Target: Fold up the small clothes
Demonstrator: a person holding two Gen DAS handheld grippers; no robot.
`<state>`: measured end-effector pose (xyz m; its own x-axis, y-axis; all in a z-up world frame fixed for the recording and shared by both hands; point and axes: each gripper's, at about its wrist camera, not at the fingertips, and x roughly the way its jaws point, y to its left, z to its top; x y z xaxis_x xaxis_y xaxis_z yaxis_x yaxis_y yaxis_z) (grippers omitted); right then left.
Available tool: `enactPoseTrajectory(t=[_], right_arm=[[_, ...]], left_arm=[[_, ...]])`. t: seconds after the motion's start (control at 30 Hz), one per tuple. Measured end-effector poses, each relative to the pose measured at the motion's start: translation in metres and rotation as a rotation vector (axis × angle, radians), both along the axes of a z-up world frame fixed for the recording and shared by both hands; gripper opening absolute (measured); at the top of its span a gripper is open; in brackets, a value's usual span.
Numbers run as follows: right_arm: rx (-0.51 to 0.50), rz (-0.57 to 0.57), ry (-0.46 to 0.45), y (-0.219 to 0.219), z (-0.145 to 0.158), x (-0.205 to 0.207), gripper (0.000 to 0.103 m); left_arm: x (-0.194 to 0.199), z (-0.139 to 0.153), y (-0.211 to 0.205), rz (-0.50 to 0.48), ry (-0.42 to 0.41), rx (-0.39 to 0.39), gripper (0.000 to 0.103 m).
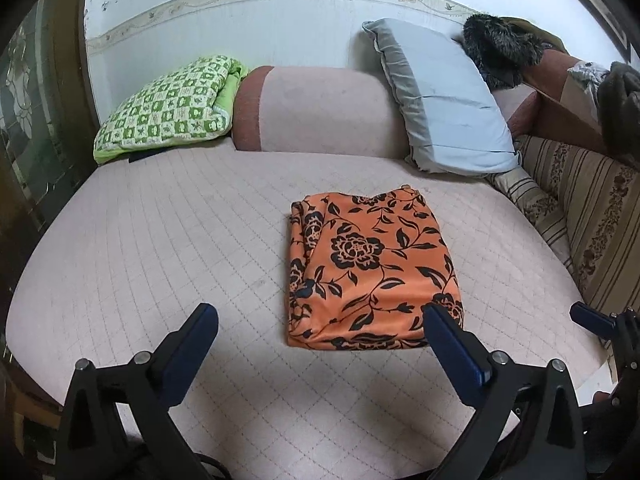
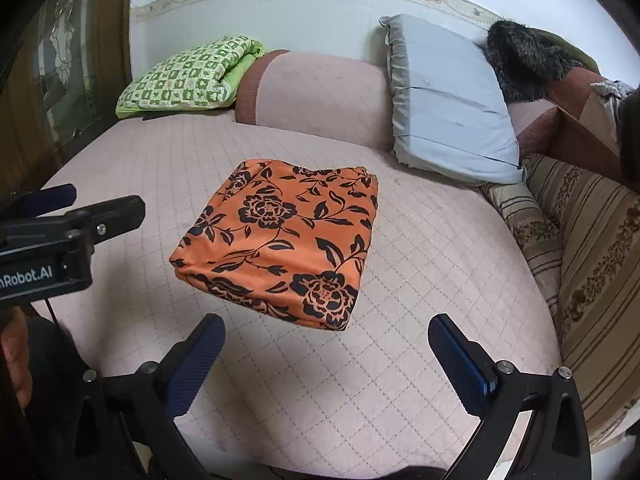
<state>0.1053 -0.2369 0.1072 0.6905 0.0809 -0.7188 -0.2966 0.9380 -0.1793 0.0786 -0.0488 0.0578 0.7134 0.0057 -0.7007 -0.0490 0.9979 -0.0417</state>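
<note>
A folded orange garment with black flowers [image 1: 372, 264] [image 2: 280, 236] lies flat in a neat rectangle on the pink quilted bed [image 1: 160, 240]. My left gripper [image 1: 320, 316] hovers above the garment's near edge, open wide, with nothing between its blue pads. My right gripper [image 2: 326, 324] is also open and holds nothing, raised just off the garment's near right corner. In the right wrist view the left gripper [image 2: 100, 199] shows at the left edge, beside the garment. Neither gripper touches the cloth.
A green checked folded blanket [image 1: 168, 108], a pink bolster [image 1: 320, 108] and a grey-blue pillow [image 1: 444, 104] line the far wall. A striped cushion [image 1: 592, 216] and a dark furry item [image 1: 500, 48] sit at the right. A person's hand [image 2: 16, 360] shows at the lower left.
</note>
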Motion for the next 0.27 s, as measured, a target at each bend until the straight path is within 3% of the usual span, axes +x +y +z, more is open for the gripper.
enactPoseTrajectory(t=[0.27], right_arm=[[-0.002, 0.009, 0.019, 0.007, -0.006, 0.011, 0.103]], left_arm=[[0.017, -0.002, 0.001, -0.010, 0.002, -0.033, 0.103]])
